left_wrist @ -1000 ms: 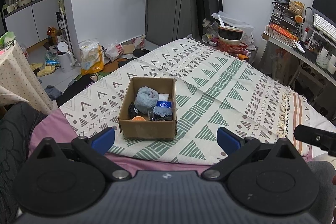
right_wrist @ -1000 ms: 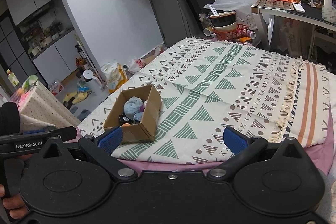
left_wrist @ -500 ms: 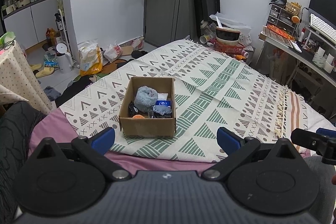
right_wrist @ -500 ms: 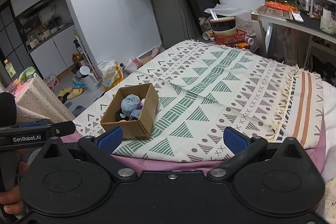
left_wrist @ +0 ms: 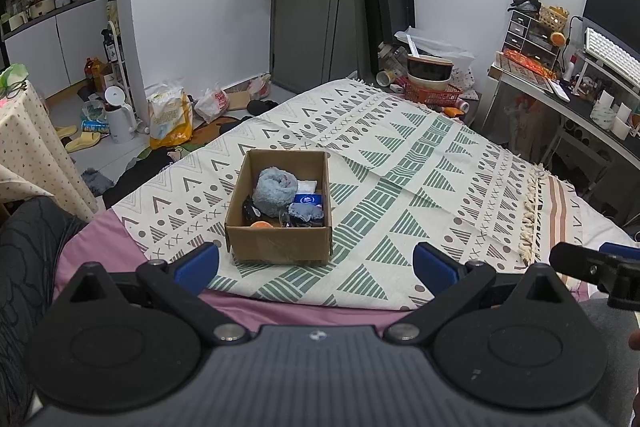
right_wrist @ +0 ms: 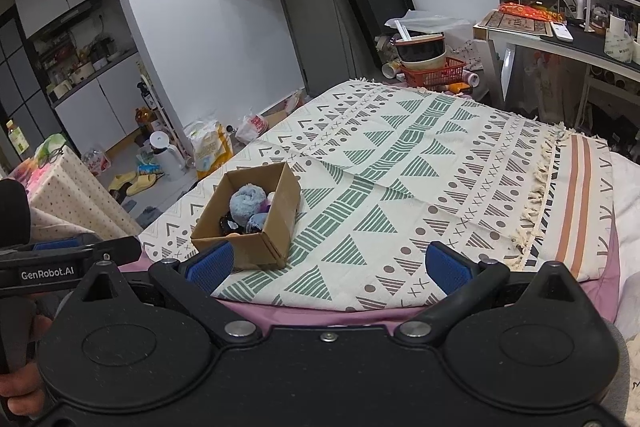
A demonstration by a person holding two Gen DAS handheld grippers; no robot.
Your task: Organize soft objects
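An open cardboard box (left_wrist: pixel 280 245) stands on the patterned bed cover (left_wrist: pixel 400 163) near the front left. In it lie a rolled light-blue towel (left_wrist: pixel 275 190), a blue packet (left_wrist: pixel 307 199), a grey-blue soft piece (left_wrist: pixel 306 213), something orange (left_wrist: pixel 262 225) and a dark item. The box also shows in the right wrist view (right_wrist: pixel 276 223), with the towel (right_wrist: pixel 248 201). My left gripper (left_wrist: pixel 316 263) is open and empty, held just before the box. My right gripper (right_wrist: pixel 326 263) is open and empty, to the right of the box.
The bed's pink sheet edge (left_wrist: pixel 304 303) lies right under the grippers. A dotted-cloth table (left_wrist: pixel 24 147) stands at the left. The floor beyond holds bags, slippers and a white kettle (left_wrist: pixel 118 115). A red basket with bowls (left_wrist: pixel 430 85) and a cluttered desk (left_wrist: pixel 560 95) stand at the right.
Both grippers have drawn back and risen slightly, so the box and bed look a little farther away. Both stay open and empty. The box has not moved.
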